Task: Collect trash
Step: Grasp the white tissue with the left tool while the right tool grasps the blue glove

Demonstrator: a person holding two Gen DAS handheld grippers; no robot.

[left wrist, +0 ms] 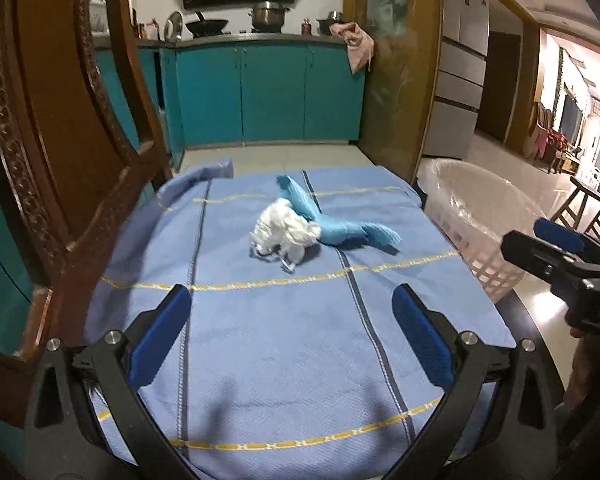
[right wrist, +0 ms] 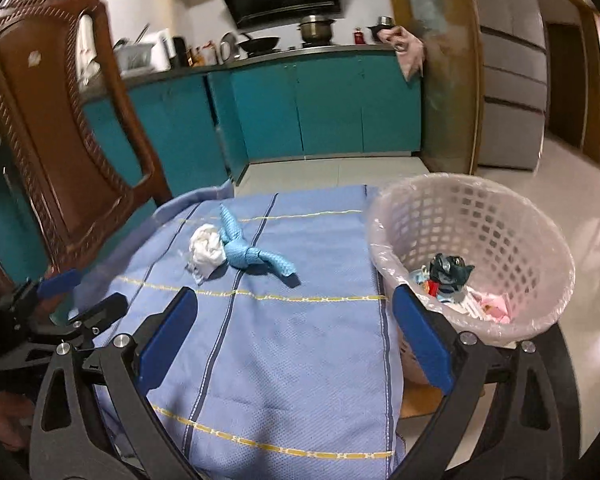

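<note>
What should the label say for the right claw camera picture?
Open right claw faces white wad and blue cloth; bin waits beside.

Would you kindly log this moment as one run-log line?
left gripper: open, empty | right gripper: open, empty | white wad, blue cloth: on tablecloth | bin: holds trash

The cloth (left wrist: 284, 320) over the bench was pale blue, crossed by thin yellow lines and darker blue stripes. On it lay a white wad (left wrist: 284, 232) and a knotted light-blue rag (left wrist: 340, 228) (finely textured weave). The basket (right wrist: 500, 216) was pinkish-white lattice, lined in clear plastic. Both tongs (left wrist: 292, 308) (right wrist: 294, 308) were black with blue pads. The cabinets (left wrist: 272, 92) were teal, the chair (right wrist: 60, 128) reddish-brown.
</note>
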